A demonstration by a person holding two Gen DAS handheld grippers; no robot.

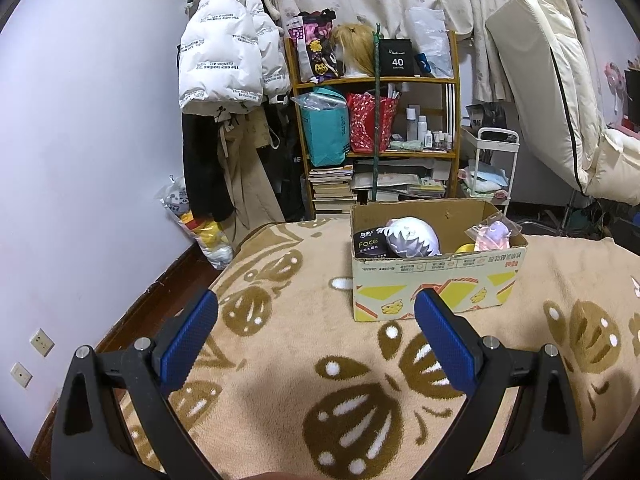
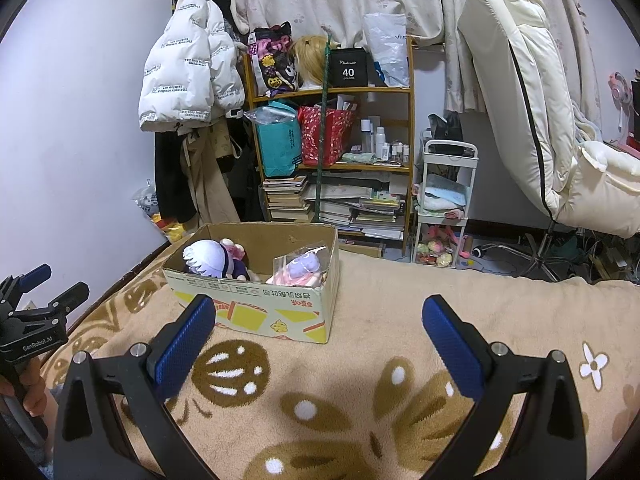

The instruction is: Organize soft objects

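Note:
A cardboard box (image 1: 436, 292) stands on the beige patterned blanket (image 1: 304, 360), also in the right wrist view (image 2: 256, 308). Inside lie a white-haired plush doll (image 1: 412, 236) (image 2: 208, 260), a black tissue pack (image 1: 368, 242), a bagged pink and purple plush (image 1: 494, 234) (image 2: 300, 268) and something yellow (image 1: 466, 247). My left gripper (image 1: 316, 312) is open and empty, short of the box. My right gripper (image 2: 320, 316) is open and empty, to the right of the box. The left gripper also shows at the left edge of the right wrist view (image 2: 44, 292).
Past the bed stand a wooden shelf (image 1: 376, 80) with bags, bottles and books, hanging coats (image 1: 224, 52), a white trolley (image 2: 444, 200), and a cream chair (image 2: 532, 100). A bag of toys (image 1: 200, 228) lies on the floor by the wall.

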